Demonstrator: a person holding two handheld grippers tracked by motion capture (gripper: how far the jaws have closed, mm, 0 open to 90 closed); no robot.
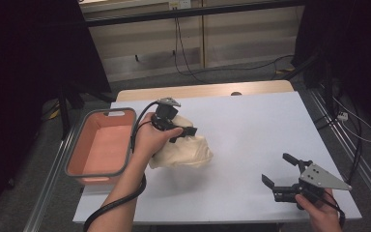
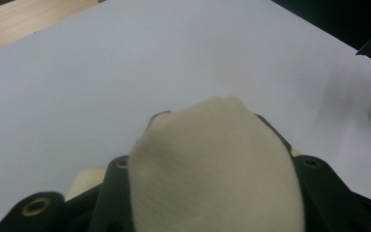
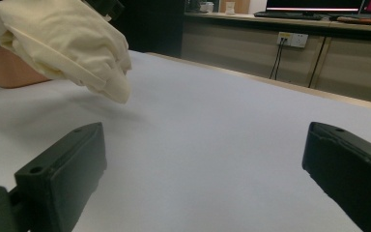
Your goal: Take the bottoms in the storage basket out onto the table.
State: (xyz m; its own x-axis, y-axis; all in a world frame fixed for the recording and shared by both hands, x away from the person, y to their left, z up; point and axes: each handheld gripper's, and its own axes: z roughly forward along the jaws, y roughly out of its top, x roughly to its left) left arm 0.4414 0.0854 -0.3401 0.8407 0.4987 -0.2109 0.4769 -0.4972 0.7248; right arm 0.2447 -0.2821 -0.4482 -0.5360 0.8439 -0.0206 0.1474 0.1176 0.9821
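Cloth bunched in my left gripper — jaws clamped on a fold of the cream fabric, which pokes up between them in the left gripper view. From the right gripper view the bundle looks lifted off the white table, its lowest tip hanging just above the surface. It sits just beside the orange bin, which is open and looks empty from above.

My right gripper rests near the table's front right corner, jaws spread wide with nothing between them, well apart from the cloth.

Step in hand, as I judge it: carry the cloth over to the bin and drop it in. To do it well:
- keep the clamp firm, the grip is on one fold only and the rest dangles
- raise enough that the hanging tail clears the grey rim before I cross it
- travel toward the bin's middle, not the near wall, so loose folds don't drape over the edge
- let go only once the bulk is inside the walls

Risk — the tail catches the rim and drags the bin, or the fold slips out mid-carry. Right hand can stay put; bring it in only if cloth hangs over the edge
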